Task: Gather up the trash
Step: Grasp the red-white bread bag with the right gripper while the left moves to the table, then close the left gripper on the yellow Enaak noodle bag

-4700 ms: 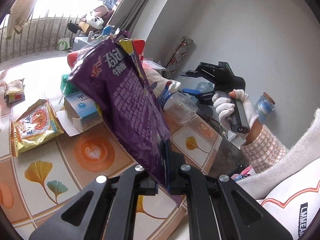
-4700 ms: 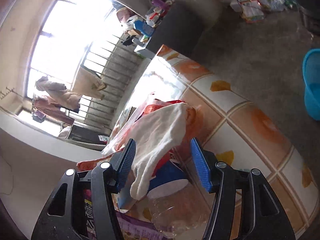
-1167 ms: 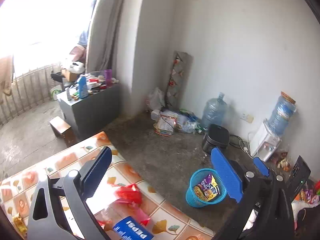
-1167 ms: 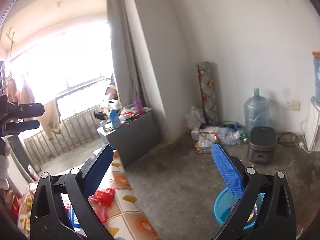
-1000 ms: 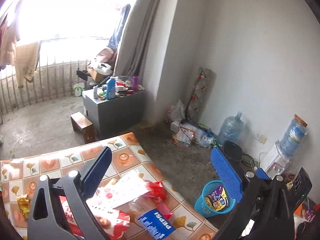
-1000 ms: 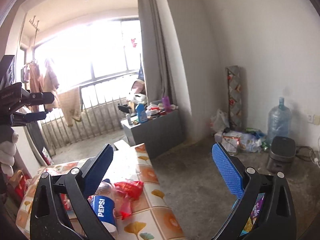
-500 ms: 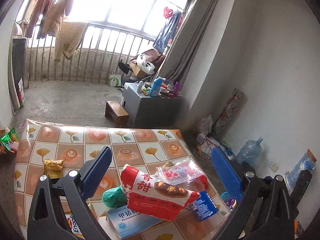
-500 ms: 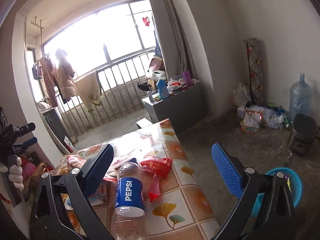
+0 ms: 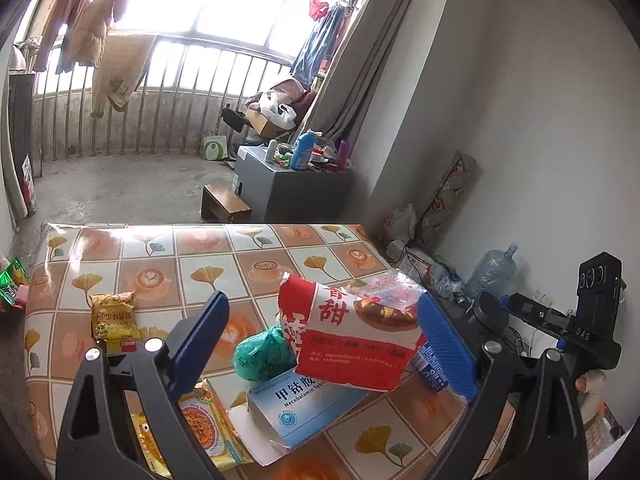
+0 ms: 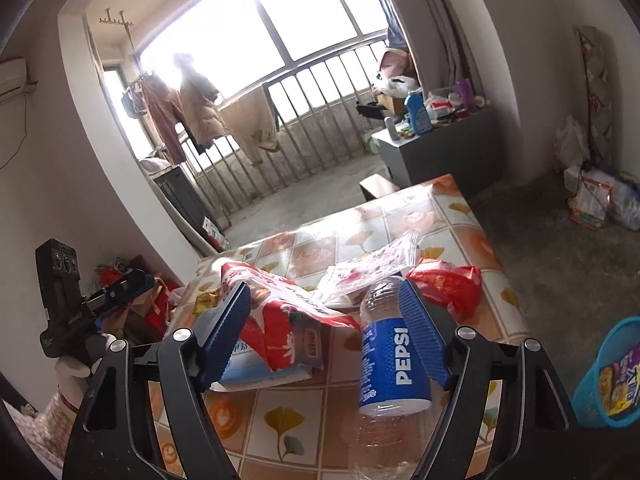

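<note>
Blue-padded jaws of the right gripper [image 10: 326,320] are closing around an unpinched Pepsi bottle [image 10: 390,364] lying near on the tiled table [image 10: 476,240]. Left gripper [image 9: 324,340] is narrowing slightly, unclenched, over a red snack bag [image 9: 348,336] at the table's right.

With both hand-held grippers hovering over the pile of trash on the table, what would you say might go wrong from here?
1. The right hand-held gripper, jaws just narrowing, straddles both the clear Pepsi bottle and the red-and-white snack bag; it may pinch the bag or push the round bottle away.
2. The bottle lies near the table edge and could roll off, missing the blue basket.
3. The left hand-held gripper aims at the same bag, so they may collide.
</note>
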### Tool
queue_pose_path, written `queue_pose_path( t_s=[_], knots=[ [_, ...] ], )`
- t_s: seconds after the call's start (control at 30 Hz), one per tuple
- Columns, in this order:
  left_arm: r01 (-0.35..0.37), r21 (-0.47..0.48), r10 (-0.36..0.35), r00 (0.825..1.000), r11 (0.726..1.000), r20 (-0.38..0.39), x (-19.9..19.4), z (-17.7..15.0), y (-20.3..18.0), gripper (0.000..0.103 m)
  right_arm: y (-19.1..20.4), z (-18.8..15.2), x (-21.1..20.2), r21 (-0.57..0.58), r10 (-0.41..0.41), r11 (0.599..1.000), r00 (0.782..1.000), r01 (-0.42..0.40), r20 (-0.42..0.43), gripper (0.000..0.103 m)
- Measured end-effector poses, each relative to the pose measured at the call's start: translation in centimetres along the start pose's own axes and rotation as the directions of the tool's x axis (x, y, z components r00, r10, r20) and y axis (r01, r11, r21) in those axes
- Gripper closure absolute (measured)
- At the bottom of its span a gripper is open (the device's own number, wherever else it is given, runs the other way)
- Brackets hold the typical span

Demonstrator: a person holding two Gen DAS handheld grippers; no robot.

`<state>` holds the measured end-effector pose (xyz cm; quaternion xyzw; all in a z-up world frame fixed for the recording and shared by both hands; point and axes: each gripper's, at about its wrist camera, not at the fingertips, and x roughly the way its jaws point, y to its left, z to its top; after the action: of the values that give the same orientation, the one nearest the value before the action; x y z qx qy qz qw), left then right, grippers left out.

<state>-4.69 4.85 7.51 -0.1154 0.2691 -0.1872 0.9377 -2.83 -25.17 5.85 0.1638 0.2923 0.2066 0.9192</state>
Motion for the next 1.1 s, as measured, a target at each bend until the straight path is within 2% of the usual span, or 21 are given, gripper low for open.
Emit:
queue_pose_path(
  t_s=[0.2, 0.27, 0.37, 0.43, 0.63, 0.77, 0.8, 0.87, 0.93, 0.97, 1.1],
  knots=[
    [-0.034, -0.001, 0.034, 0.999, 0.999, -0.031, 0.7, -1.6, 2.3, 0.024, 2.8, 0.8, 3.1, -0.103, 0.046, 0.993, 0.994, -0.056, -0.097, 0.031],
    [-0.032, -0.003, 0.032, 0.998, 0.999, -0.052, 1.1, -2.0, 3.1, 0.034, 3.6, 1.0, 4.2, -0.135, 0.058, 0.988, 0.989, -0.077, -0.136, 0.031],
    [-0.021, -0.006, 0.02, 0.994, 1.0, -0.104, 2.3, -2.9, 4.4, 0.046, 4.6, 1.4, 5.9, -0.172, 0.065, 0.98, 0.981, -0.097, -0.185, 0.031],
    [-0.037, -0.003, 0.036, 0.991, 0.999, -0.131, 3.1, -3.4, 5.2, 0.052, 5.1, 1.7, 7.0, -0.184, 0.066, 0.977, 0.976, -0.105, -0.207, 0.031],
    [-0.152, -0.02, 0.149, 0.981, 0.988, -0.121, 2.6, -3.8, 8.6, 0.054, 6.7, 2.5, 8.8, -0.218, 0.082, 0.966, 0.965, -0.138, -0.251, 0.031],
    [-0.298, -0.065, 0.286, 0.947, 0.952, -0.146, 3.3, -2.7, 12.3, 0.054, 7.5, 2.7, 10.2, -0.244, 0.075, 0.958, 0.955, -0.148, -0.287, 0.031],
    [-0.317, -0.072, 0.303, 0.94, 0.946, -0.159, 3.7, -2.5, 13.1, 0.053, 7.7, 2.7, 10.6, -0.247, 0.076, 0.957, 0.952, -0.154, -0.296, 0.031],
    [-0.354, -0.079, 0.335, 0.924, 0.932, -0.187, 4.8, -2.1, 14.5, 0.044, 8.1, 2.7, 11.3, -0.251, 0.076, 0.955, 0.946, -0.16, -0.315, 0.03],
    [-0.367, -0.081, 0.344, 0.915, 0.927, -0.212, 6.1, -1.9, 15.6, 0.044, 8.4, 2.7, 11.9, -0.254, 0.072, 0.954, 0.94, -0.163, -0.334, 0.03],
    [-0.369, -0.08, 0.344, 0.911, 0.926, -0.227, 6.8, -1.8, 16.2, 0.04, 8.6, 2.7, 12.1, -0.257, 0.068, 0.952, 0.937, -0.163, -0.342, 0.03],
    [-0.431, -0.059, 0.397, 0.87, 0.901, -0.292, 9.8, -2.1, 18.1, 0.038, 9.0, 2.5, 12.8, -0.27, 0.048, 0.95, 0.93, -0.155, -0.364, 0.03]
  ],
)
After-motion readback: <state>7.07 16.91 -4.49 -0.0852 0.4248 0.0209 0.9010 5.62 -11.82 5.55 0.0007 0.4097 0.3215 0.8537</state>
